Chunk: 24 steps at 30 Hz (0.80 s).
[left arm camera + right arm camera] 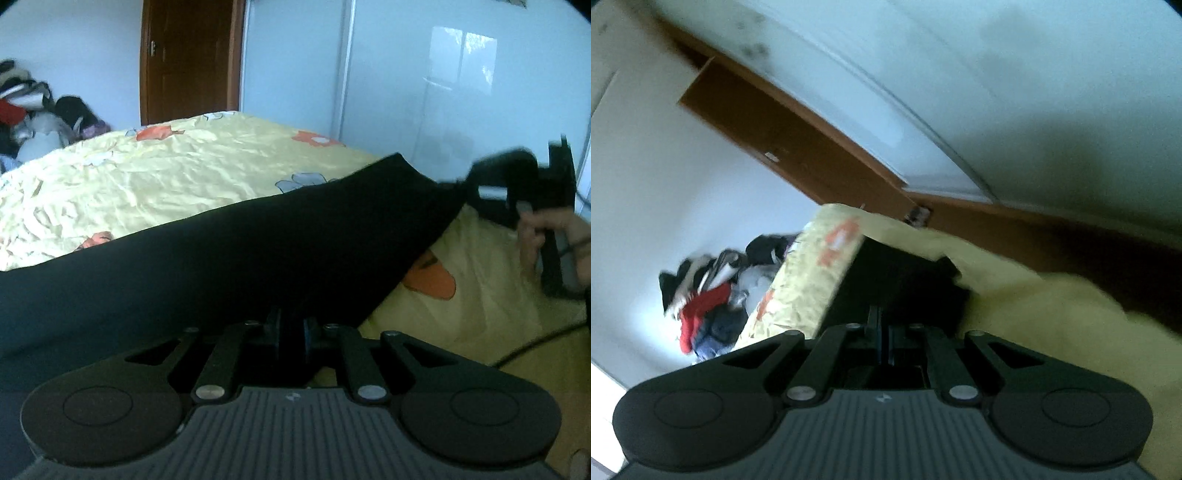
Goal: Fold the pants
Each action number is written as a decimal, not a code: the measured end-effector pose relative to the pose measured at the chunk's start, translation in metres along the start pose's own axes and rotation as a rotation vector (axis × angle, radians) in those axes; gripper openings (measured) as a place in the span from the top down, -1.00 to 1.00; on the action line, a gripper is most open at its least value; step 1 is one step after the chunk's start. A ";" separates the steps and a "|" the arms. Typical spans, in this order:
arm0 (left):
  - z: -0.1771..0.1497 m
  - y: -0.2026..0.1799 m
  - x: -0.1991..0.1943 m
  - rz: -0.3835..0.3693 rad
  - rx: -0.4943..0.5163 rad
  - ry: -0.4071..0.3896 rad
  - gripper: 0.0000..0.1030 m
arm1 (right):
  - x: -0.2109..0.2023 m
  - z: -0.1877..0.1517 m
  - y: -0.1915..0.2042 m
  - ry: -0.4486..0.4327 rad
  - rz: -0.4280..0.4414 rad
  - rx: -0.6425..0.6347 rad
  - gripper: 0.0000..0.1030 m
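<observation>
Black pants (pixel 229 258) are lifted off the yellow flowered bed sheet (pixel 166 170) and stretched between my two grippers. My left gripper (pixel 293 332) is shut on the near edge of the pants. My right gripper (pixel 476 177) shows at the right of the left wrist view, held by a hand (pixel 546 232), and grips the far upper corner of the cloth. In the tilted right wrist view my right gripper (pixel 884 332) is shut on the black pants (pixel 901 280), with the sheet (pixel 1052 314) beyond.
A pile of clothes and bags (pixel 33 114) lies at the far left of the bed. A brown door (pixel 188 59) and white glossy wardrobe doors (pixel 424 74) stand behind the bed. A black cable (pixel 535 343) runs across the sheet at the right.
</observation>
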<state>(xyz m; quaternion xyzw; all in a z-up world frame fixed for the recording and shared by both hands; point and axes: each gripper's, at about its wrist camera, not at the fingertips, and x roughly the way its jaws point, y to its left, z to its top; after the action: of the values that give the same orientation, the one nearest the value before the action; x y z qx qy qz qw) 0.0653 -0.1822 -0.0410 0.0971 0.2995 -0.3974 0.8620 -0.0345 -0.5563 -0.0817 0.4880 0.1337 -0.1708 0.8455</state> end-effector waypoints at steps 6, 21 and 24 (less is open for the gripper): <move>0.034 0.046 -0.012 0.090 -0.147 -0.095 0.72 | 0.034 0.019 0.062 0.007 0.122 -0.047 0.93; -0.005 0.006 -0.005 0.054 -0.004 -0.003 0.71 | 0.008 -0.001 0.018 -0.025 -0.027 -0.055 0.93; -0.003 0.007 -0.007 0.044 -0.011 -0.003 0.71 | 0.004 -0.004 0.011 -0.028 -0.037 -0.067 0.93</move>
<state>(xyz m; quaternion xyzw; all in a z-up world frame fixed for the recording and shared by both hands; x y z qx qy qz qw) 0.0659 -0.1715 -0.0392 0.0986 0.2981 -0.3766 0.8715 -0.0267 -0.5482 -0.0761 0.4545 0.1368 -0.1888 0.8597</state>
